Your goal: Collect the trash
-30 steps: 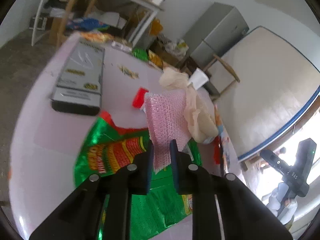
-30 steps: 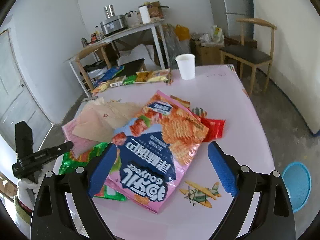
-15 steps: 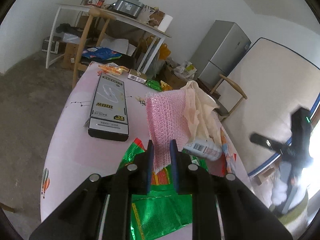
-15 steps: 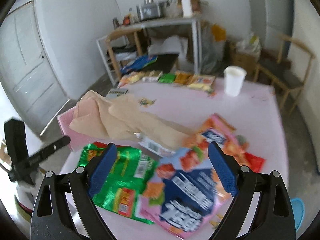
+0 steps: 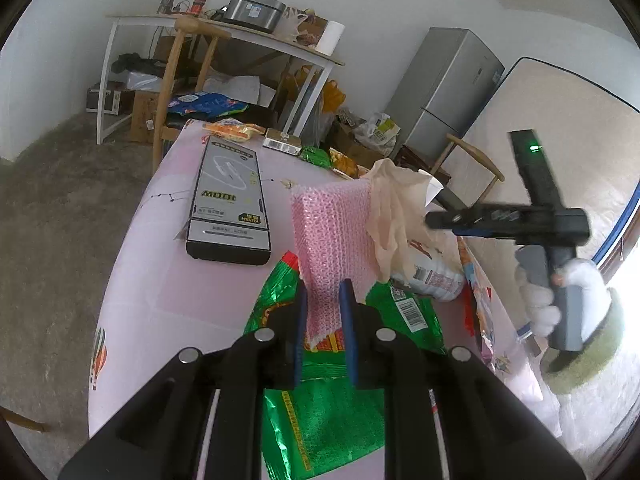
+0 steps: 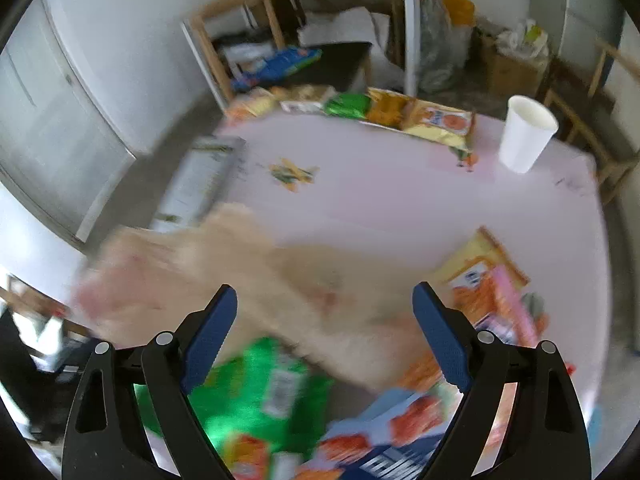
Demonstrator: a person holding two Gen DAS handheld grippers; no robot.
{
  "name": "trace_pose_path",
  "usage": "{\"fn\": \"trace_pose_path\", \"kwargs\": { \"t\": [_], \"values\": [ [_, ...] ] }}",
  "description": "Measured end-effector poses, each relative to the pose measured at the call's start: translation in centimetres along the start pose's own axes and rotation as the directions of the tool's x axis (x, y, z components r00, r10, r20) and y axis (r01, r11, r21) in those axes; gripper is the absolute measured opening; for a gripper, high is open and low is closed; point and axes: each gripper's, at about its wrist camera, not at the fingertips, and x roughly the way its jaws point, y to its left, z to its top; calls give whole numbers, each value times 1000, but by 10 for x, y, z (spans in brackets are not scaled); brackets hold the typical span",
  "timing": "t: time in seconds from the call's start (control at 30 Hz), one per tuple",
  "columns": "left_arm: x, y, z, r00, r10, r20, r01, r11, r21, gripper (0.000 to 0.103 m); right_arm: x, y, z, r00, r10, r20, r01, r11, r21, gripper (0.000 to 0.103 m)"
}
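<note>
- The pink bubble wrap is standing up off the table, pinched at its lower edge by the left gripper, whose jaws are clenching on the sheet.
- A crumpled beige wrapping paper is draping over the far top edge of the sheet and riding along with it; in the right wrist view it is showing as a blurred beige mass.
- A second ago the sheet was lying low over the green snack bag; now it is being lifted clear, so the bag and a white plastic bottle underneath are coming into view.
- That lift is likely meaning the first piece of trash is secured and is ready to be carried off; where it is to go is not showing in either view.
- The right gripper is swinging across the table with its jaws spread wide and holding nothing; its view is smearing with motion, and it has moved from above the blue and pink chip bag toward the lifted paper.
- Farther out, a long grey box, a white paper cup and a row of snack packets at the far edge are still waiting to be collected.
</note>
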Motion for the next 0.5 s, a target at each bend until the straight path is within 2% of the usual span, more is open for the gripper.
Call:
{"fn": "trace_pose_path", "kwargs": {
  "t": [0.03,0.1,0.13,0.2,0.23,0.27,0.33,0.43,0.5],
  "values": [
    [0,0,0,1000,0,0,0,1000,1,15,4,0,0,1000,-16,-14,16,1000,-13,84],
    [1,0,1,1000,-4,-1,4,1000,-2,15,12,0,-1,998,-34,-45,33,999,-27,72],
    [1,0,1,1000,-5,-1,5,1000,-4,15,13,0,-1,998,-37,-57,35,999,-28,62],
    [1,0,1,1000,-5,0,5,1000,-4,15,17,-1,-3,997,-28,-75,26,999,-18,37],
    [1,0,1,1000,-4,-1,4,1000,-3,15,17,-1,-3,997,-24,-75,23,1000,-14,34],
    [1,0,1,1000,-5,-1,5,1000,-4,15,15,0,-3,998,-24,-64,23,1000,-15,19],
    [2,0,1,1000,-6,-2,6,1000,-3,15,11,2,-2,998,-8,-55,7,1000,-11,0],
    [2,0,1,1000,-4,1,4,1000,0,15,-1,7,0,1000,5,-17,-6,1000,-14,0],
    [4,0,1,1000,-6,1,6,1000,-3,15,-13,11,2,999,42,16,-42,999,-6,0]
  ]
}}
